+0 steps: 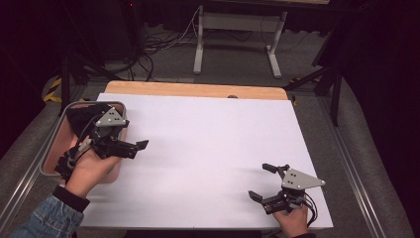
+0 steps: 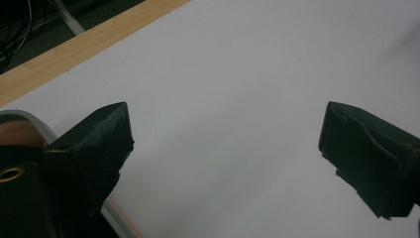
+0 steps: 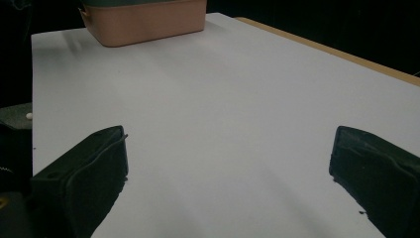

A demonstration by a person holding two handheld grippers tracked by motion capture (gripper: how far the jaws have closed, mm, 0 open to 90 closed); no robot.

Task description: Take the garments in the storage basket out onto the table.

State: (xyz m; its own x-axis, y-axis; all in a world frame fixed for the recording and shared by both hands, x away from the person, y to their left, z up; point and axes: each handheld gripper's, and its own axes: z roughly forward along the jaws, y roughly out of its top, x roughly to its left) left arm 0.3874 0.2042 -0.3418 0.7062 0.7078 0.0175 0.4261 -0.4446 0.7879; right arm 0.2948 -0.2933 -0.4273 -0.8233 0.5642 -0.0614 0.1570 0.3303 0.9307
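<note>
My left gripper [image 1: 137, 148] hovers over the right edge of a pink tray [image 1: 49, 148] with a grey rim at the table's left side. Its jaws stand wide apart with nothing between them, and in the left gripper view [image 2: 225, 134] only white sheet lies under them. A black bundle [image 1: 79, 116] lies in the far end of the tray. My right gripper [image 1: 261, 181] rests near the front right corner of the white sheet [image 1: 208, 144], open and holding nothing. In the right gripper view [image 3: 228, 158] it faces across the sheet toward the tray [image 3: 143, 22].
The white sheet covers a wooden table whose far edge [image 1: 198, 90] shows beyond it. Dark grey rails [image 1: 346, 148] run along both sides. Past the table stand a grey desk frame [image 1: 237, 39] and loose cables [image 1: 158, 44] on the floor.
</note>
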